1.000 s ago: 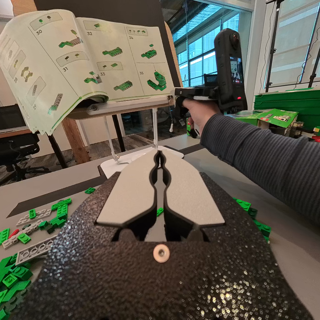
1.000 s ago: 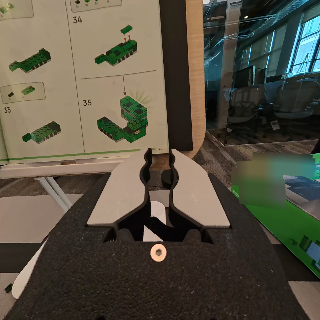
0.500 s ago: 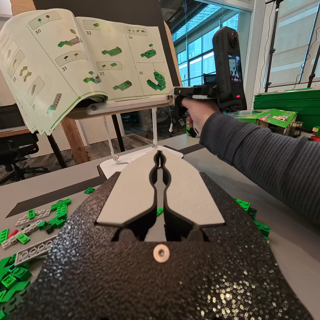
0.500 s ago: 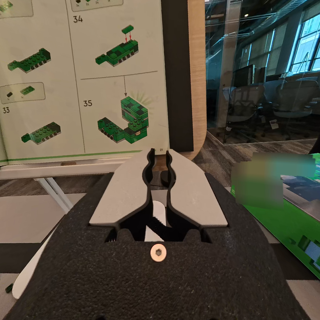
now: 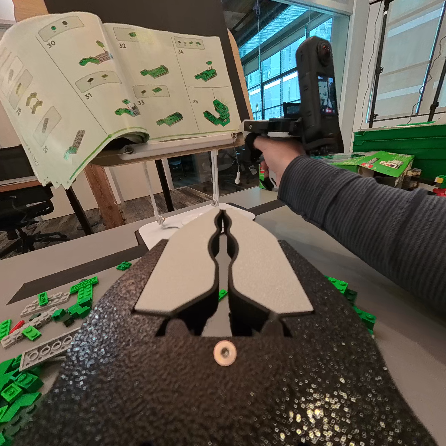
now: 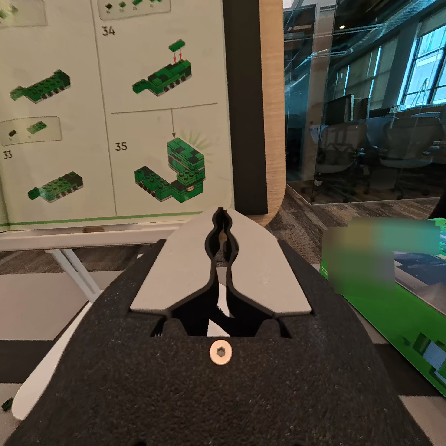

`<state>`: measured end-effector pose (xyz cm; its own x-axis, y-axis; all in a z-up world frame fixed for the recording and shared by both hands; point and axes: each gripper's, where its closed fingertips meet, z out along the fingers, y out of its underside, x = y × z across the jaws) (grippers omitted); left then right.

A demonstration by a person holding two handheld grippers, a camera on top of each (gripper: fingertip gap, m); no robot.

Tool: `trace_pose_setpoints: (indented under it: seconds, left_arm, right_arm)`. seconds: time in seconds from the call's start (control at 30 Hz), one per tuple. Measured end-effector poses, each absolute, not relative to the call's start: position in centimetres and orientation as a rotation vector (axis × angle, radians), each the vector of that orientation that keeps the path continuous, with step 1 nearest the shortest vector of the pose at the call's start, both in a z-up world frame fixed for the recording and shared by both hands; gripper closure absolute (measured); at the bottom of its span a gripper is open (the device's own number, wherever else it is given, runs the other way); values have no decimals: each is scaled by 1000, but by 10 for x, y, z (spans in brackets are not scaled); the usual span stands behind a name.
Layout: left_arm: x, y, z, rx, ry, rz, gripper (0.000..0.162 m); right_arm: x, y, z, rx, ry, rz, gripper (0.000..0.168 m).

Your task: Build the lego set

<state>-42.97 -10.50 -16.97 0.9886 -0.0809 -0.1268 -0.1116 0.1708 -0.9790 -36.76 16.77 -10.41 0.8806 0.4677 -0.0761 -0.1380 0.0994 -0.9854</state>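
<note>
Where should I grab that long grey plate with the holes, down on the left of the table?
Pinch the long grey plate across its narrow width, coming straight down from above. It lies flat, so only its long side edges offer a hold; its lower end touches the green bricks.

This is an office, most likely an open-plan floor. Behind a glass partition [image 6: 376,101] stands a row of mesh-backed desk chairs [image 6: 337,154], with tall windows [image 5: 272,82] beyond and patterned carpet [image 6: 301,217] on the floor. A black swivel chair [image 5: 21,217] sits at another desk [image 5: 14,183], and light stands [image 5: 381,60] rise by the window, though their tops are cut off.
</note>
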Motion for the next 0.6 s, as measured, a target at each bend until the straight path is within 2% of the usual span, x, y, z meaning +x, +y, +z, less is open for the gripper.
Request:
trace_pose_setpoints:
  seconds: [0.4, 0.57, 0.6]
  left_arm:
    - [-430, -105, -170, -1401, 163, 22, 162]
    - [-430, -105, -170, -1401, 162, 20, 162]
    - [-430, -105, -170, -1401, 162, 19, 162]
  right_arm:
    - [-391, 153, -100, -1354, -452, 469, 168]
    - [-368, 160, -97, -1344, -295, 370, 168]
    - [-364, 161, -96, -1335, -272, 358, 160]
